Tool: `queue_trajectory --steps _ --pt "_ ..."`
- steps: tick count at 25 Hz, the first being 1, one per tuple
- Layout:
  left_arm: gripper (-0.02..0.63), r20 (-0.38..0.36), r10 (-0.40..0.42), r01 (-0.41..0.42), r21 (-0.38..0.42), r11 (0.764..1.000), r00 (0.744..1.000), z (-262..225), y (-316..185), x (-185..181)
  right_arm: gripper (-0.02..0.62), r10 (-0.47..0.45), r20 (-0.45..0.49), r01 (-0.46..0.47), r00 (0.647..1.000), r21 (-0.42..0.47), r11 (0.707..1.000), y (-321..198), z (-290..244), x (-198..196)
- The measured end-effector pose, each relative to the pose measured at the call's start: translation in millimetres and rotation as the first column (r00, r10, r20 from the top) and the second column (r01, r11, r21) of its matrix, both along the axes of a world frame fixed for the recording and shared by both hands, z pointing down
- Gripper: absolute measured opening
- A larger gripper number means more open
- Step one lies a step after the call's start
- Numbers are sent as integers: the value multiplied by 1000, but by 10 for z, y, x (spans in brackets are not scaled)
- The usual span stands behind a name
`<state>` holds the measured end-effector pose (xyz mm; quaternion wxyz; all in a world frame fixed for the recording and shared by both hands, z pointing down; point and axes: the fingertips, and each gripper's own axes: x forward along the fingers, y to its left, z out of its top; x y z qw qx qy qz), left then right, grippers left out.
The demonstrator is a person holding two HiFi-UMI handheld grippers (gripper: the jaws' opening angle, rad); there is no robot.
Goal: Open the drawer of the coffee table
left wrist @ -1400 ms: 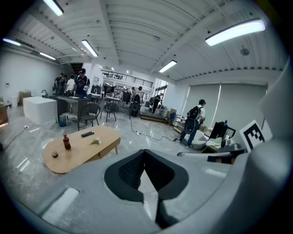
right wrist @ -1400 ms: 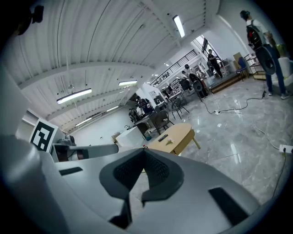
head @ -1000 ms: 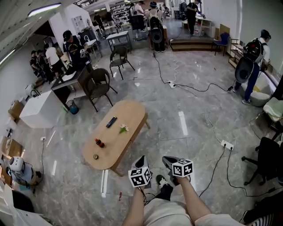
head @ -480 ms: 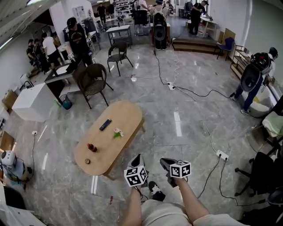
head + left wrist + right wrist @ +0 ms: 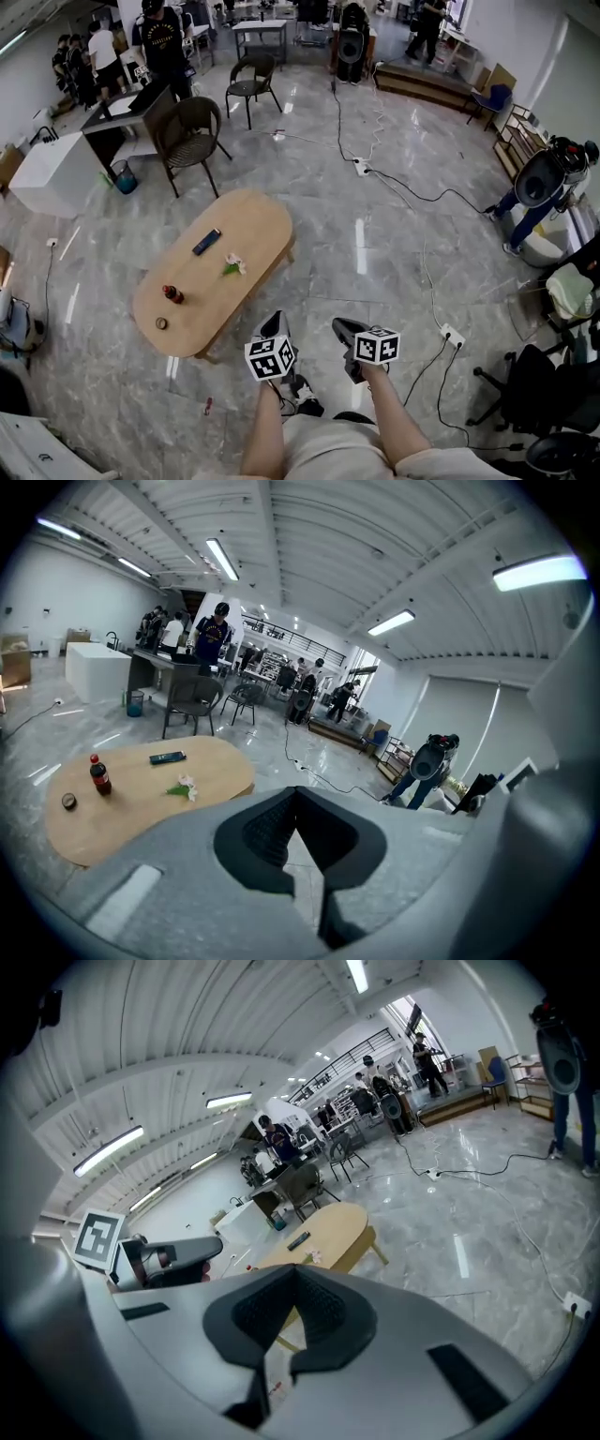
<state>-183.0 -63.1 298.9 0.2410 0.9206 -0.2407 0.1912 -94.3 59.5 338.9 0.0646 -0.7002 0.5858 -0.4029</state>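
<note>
Two shut claws near the coffee table

In the head view, the wooden coffee table [image 5: 211,272] stood on the shiny floor [image 5: 375,234]. Both claws were just off its near end and did not touch it. The left gripper [image 5: 274,328] was closest to the table, and the right gripper [image 5: 341,330] was on its far side. On the table were a red bottle [image 5: 172,293], a dark remote [image 5: 207,242] and a little flower [image 5: 232,267]. I could not see the drawer. In the left gripper view, the jaws were pressed together with nothing in them, and the table lay past them to the left. In the right gripper view, the jaws were together and empty too, with the table just past them.
</note>
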Motion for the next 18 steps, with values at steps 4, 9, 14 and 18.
queue_trajectory --steps 4,9,14,18 --pt "9 8 -36 36 -13 999 999 24 -143 -45 15 -2 12 2 1000 10 1000 -178 -44 105" --pt "9 34 -90 91 -42 995 995 169 -271 -160 15 -63 14 63 998 -8 998 -377 19 143" --pt "9 60 -128 130 -25 991 990 253 -371 -214 15 -109 40 109 993 9 994 -674 144 314" --pt "9 94 -196 198 -16 980 976 230 -503 -133 15 -149 55 148 987 27 989 -910 106 553"
